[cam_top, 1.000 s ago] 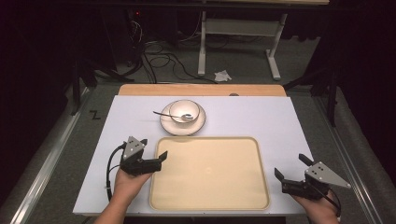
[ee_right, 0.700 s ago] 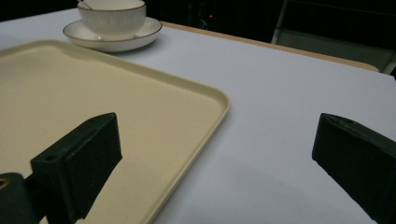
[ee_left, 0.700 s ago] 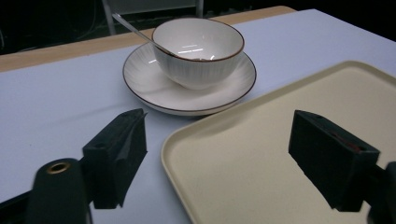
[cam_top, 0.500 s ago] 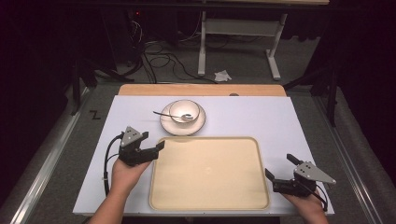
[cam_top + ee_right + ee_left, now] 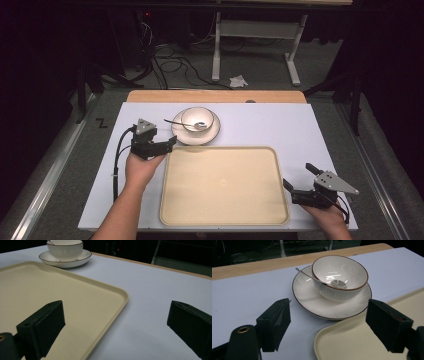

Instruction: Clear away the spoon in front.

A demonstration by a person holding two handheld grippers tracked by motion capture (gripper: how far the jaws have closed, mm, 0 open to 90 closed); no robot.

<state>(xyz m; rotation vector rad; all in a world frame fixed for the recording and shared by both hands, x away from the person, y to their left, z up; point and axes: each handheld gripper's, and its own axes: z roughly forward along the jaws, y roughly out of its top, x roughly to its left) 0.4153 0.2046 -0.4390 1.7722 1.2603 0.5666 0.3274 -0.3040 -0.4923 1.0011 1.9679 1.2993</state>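
Left gripper (image 5: 171, 141) advanced toward saucer (image 5: 212, 135); bowl (image 5: 200, 119) holds spoon (image 5: 199, 124). Both grippers wide open, empty; right gripper (image 5: 299, 178) lower right beside tray (image 5: 225, 185).

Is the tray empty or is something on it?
Empty: the cream tray shows bare surface throughout; the bowl and saucer sit beyond it.

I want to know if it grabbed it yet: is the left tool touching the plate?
Apart. In the left gripper view, bare white table shows between the open left tool and the plate.
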